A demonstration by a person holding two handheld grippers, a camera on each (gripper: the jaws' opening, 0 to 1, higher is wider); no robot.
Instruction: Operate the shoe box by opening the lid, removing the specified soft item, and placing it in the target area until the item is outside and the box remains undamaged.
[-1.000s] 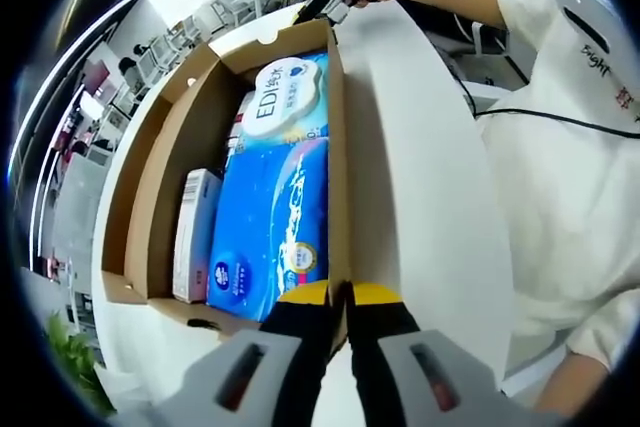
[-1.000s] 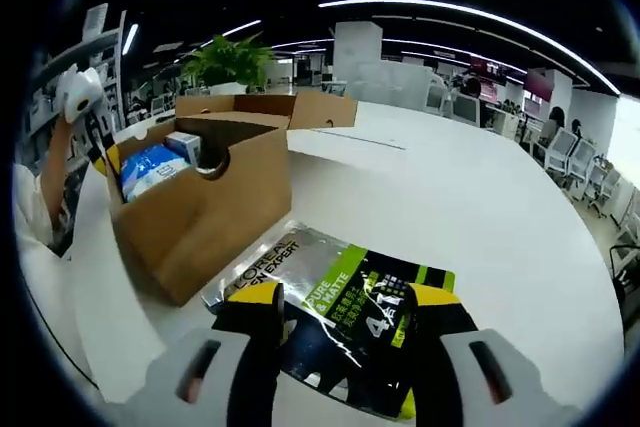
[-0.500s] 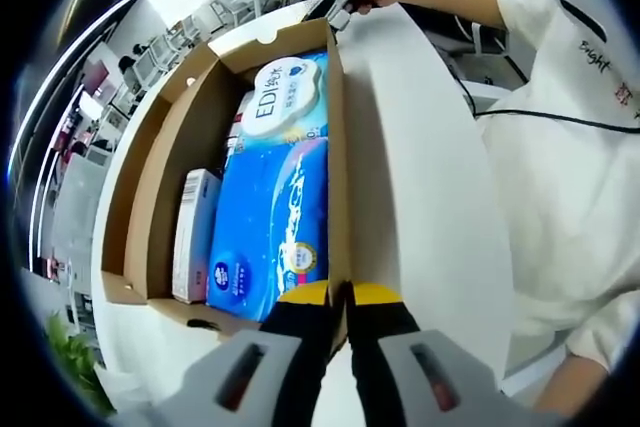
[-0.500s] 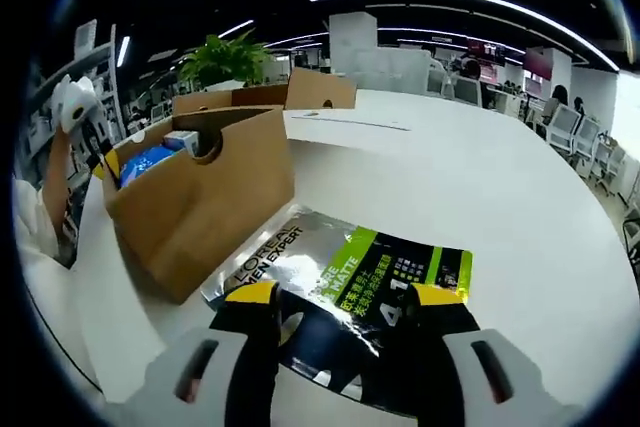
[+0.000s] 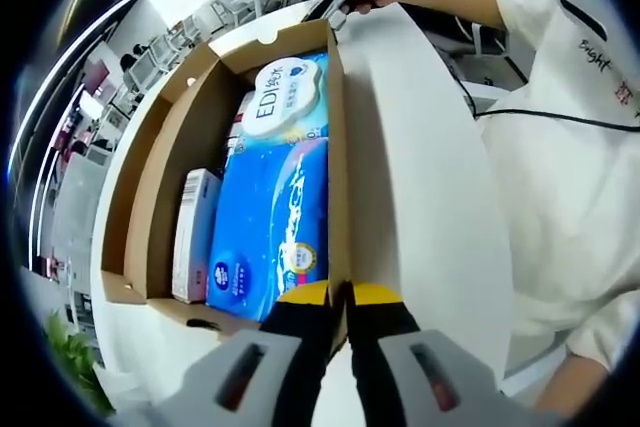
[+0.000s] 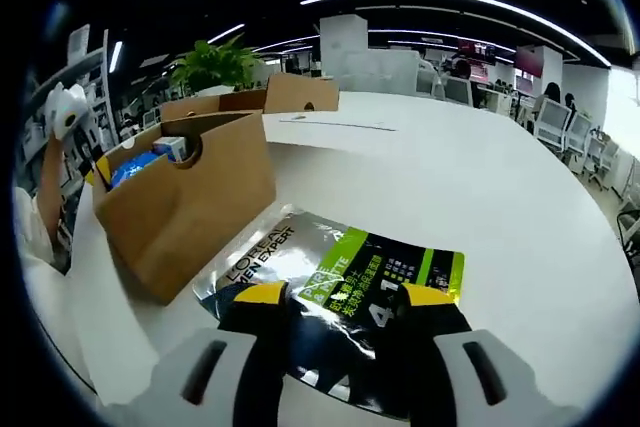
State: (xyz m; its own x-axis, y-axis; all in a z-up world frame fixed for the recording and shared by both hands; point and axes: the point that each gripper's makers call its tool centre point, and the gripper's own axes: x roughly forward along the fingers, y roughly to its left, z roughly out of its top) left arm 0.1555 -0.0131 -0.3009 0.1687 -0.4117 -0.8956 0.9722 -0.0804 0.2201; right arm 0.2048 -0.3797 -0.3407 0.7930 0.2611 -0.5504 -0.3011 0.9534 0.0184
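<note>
Left gripper (image 5: 338, 299) is clamped on the open shoe box's (image 5: 337, 147) wall, lower centre; right gripper (image 6: 332, 299) gapes empty over the foil pouch (image 6: 340, 277) on the desk (image 6: 480, 197).

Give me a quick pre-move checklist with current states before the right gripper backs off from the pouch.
1. Lid open: ok. The brown cardboard shoe box is open at the top, contents showing.
2. Item out: ok. The silver, green and black foil pouch lies on the white table, beside the box.
3. Pouch released: cannot tell. The right gripper has its fingers open with the pouch's near edge between them; contact is unclear.
4. Box steadied: ok. The left gripper is shut on the box's near wall.
5. Box undamaged: ok as far as seen; no tears or crushed walls.
6. Other contents in place: ok. The blue plastic tissue pack sits inside.
</note>
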